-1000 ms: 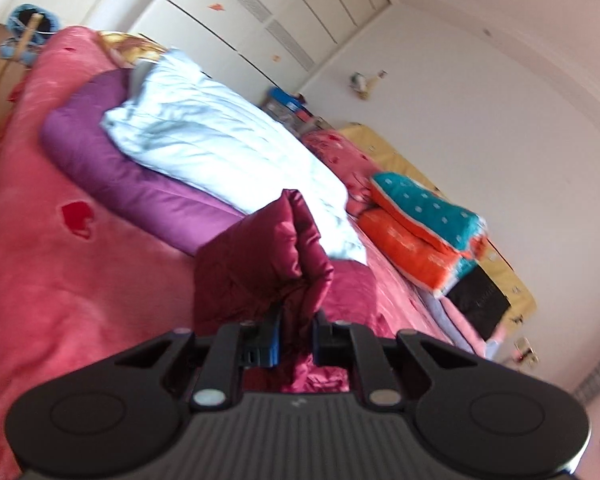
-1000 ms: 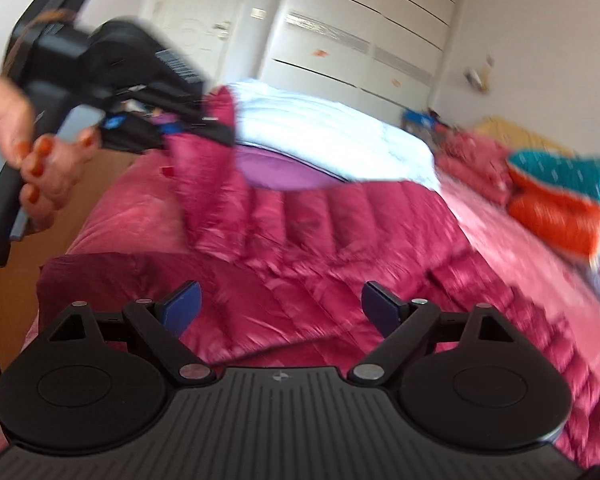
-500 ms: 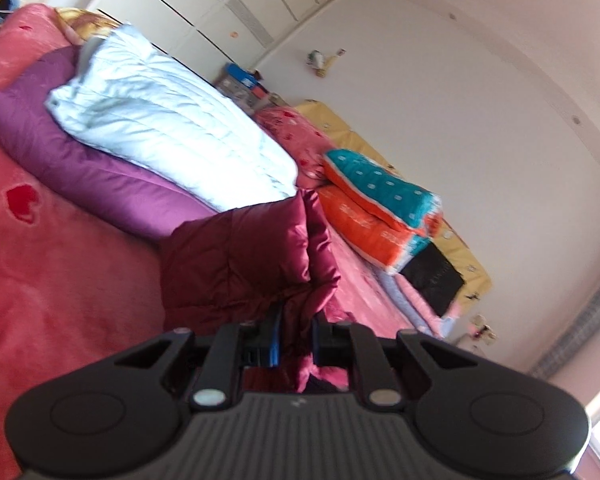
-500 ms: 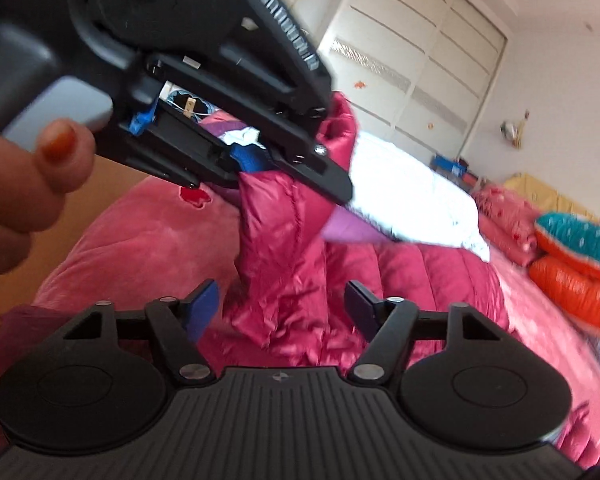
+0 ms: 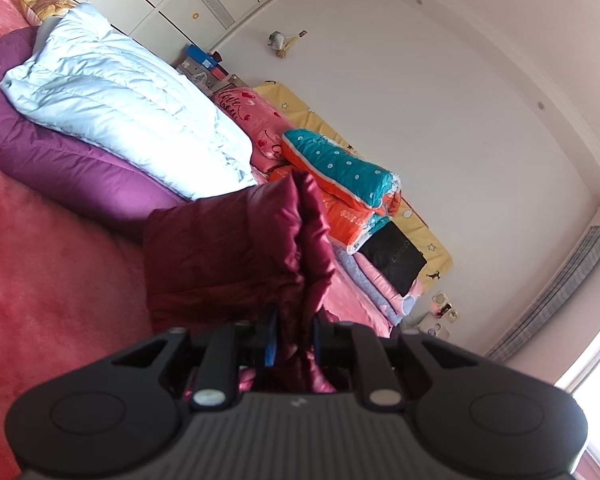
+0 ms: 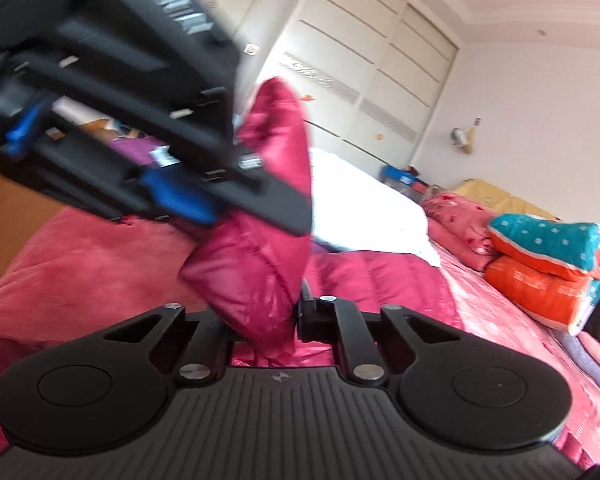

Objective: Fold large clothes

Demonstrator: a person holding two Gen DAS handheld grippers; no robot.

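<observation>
A dark red quilted down jacket [image 5: 228, 256] lies partly on the pink bed. My left gripper [image 5: 292, 340] is shut on a bunched fold of it and holds that part lifted. In the right wrist view the same lifted fold [image 6: 260, 248] hangs down from the left gripper [image 6: 204, 200], which fills the upper left, blurred. My right gripper [image 6: 260, 316] has closed on the lower part of this fold, with fabric bulging between its fingers. The rest of the jacket [image 6: 380, 276] spreads on the bed behind.
A purple coat [image 5: 60, 160] and a pale blue down coat [image 5: 120, 96] lie stacked on the pink bedspread [image 5: 40, 280]. Folded teal and orange quilts [image 5: 340, 184] sit to the right on a second bed. White wardrobes [image 6: 360, 60] stand behind.
My left gripper lifted the jacket fold higher and toward the right gripper. My right gripper moved in from open and closed on the hanging fold.
</observation>
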